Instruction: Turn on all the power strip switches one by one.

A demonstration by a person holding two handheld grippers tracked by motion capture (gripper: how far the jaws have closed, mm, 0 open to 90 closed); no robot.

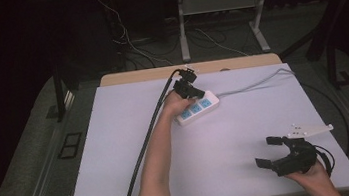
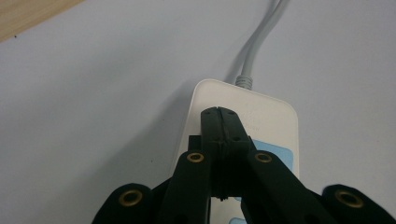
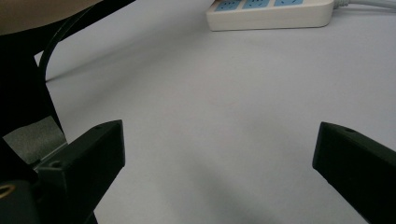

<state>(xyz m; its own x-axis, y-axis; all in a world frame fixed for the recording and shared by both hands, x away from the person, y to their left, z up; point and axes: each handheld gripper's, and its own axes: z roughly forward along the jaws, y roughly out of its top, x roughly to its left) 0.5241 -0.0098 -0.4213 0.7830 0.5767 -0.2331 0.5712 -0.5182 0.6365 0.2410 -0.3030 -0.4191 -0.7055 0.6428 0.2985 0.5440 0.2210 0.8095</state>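
A white power strip [image 1: 195, 110] with blue socket faces lies at the back middle of the white table [image 1: 119, 160]. Its grey cord [image 1: 256, 84] runs off to the right. My left gripper [image 1: 199, 94] is down on the strip's cord end. In the left gripper view its jaws are pressed together, tips [image 2: 218, 113] over the strip's white top [image 2: 275, 121] near the cord [image 2: 254, 51]; a small dark block beside them is unclear. My right gripper [image 1: 264, 151] hovers at the front right, open, with nothing between its jaws [image 3: 219, 140]. The strip [image 3: 271, 14] lies far ahead of it.
The left gripper's black cable [image 1: 145, 144] trails along the forearm to the table's front edge. A wooden strip [image 1: 134, 76] borders the table's back. Behind it on the floor stand a frame's legs [image 1: 183, 31] and loose wires.
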